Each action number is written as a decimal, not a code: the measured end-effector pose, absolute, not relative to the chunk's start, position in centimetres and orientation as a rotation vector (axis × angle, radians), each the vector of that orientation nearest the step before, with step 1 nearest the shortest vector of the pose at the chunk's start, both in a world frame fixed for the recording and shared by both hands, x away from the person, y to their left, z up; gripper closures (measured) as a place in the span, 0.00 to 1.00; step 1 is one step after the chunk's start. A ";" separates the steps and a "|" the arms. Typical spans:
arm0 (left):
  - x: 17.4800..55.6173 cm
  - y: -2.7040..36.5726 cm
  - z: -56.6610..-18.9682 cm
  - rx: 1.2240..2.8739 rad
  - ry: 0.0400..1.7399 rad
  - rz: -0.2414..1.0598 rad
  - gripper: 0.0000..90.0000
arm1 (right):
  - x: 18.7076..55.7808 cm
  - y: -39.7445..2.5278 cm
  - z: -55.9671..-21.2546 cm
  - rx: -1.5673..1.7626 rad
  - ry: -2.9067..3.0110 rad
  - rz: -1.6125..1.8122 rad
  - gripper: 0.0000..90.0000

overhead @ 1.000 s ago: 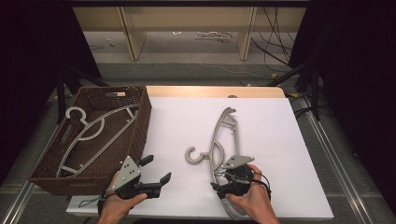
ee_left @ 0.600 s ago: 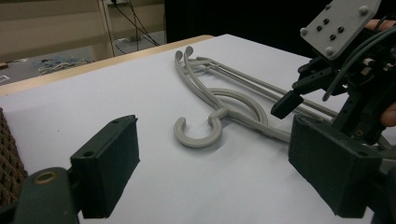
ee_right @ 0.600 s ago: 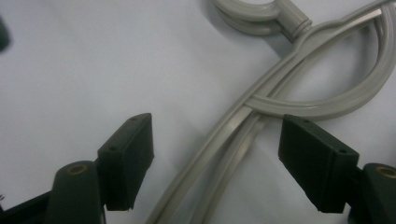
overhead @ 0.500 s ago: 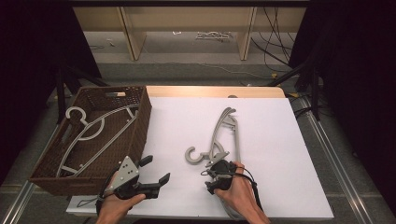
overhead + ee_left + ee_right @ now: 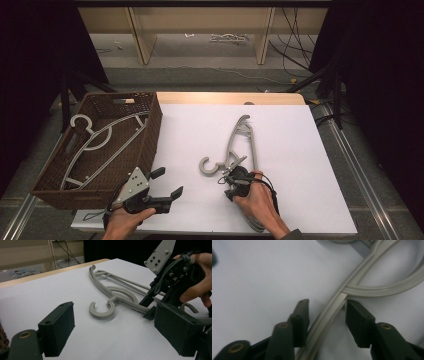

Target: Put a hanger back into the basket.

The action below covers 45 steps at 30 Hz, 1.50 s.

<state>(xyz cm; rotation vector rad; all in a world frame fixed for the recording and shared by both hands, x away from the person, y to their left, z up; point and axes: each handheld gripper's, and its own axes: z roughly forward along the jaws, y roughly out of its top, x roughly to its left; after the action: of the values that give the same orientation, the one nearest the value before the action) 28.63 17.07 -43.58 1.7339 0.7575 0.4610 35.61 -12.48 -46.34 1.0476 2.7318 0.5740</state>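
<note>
Inside the wicker basket (image 5: 150, 130) lies 1 hanger (image 5: 100, 137); both hand-held grippers gape, the right (image 5: 226, 176) straddling another hanger (image 5: 240, 145).

The pale grey moulded-plastic clothes hanger (image 5: 243, 145) on the table is showing a smooth, faintly glossy skin, its ribbed arm catching soft highlights in the right gripper view (image 5: 329, 317). The white sheet covering the tabletop (image 5: 300, 150) is looking matt and paper-smooth, with a bare light-wood edge (image 5: 225, 98) showing behind it. The dark brown woven wicker basket (image 5: 150, 135) is looking rough and coarse. The black matt plastic jaws of the left gripper (image 5: 115, 335) are looking dull and slightly grainy, with small brass-coloured rivets gleaming.
</note>
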 end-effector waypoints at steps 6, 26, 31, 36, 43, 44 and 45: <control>28.6 17.1 -43.6 1.721 0.764 0.449 0.18 | 35.7 -13.4 -45.3 1.064 2.766 0.591 0.72; 28.6 17.2 -43.6 1.722 0.782 0.450 0.18 | 34.3 -17.2 -44.1 1.035 2.777 0.472 0.82; 28.7 17.3 -43.6 1.728 0.778 0.452 0.19 | 34.1 -18.2 -44.4 1.040 2.774 0.454 0.84; 28.7 17.4 -43.7 1.727 0.783 0.451 0.19 | 33.9 -19.9 -44.1 1.033 2.767 0.462 0.86; 28.7 17.3 -43.7 1.737 0.789 0.453 0.19 | 33.3 -22.7 -44.0 1.061 2.709 0.469 0.90; 28.7 17.2 -43.8 1.724 0.789 0.450 0.19 | 33.2 -23.1 -44.0 1.072 2.698 0.474 0.91; 28.7 17.3 -43.6 1.740 0.776 0.461 0.19 | 33.1 -23.4 -43.8 1.082 2.689 0.480 0.91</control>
<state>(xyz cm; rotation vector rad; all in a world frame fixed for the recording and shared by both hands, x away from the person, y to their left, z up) 28.71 17.33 -43.62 1.7399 0.7758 0.4612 33.09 -23.42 -43.85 1.0825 2.6887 0.4799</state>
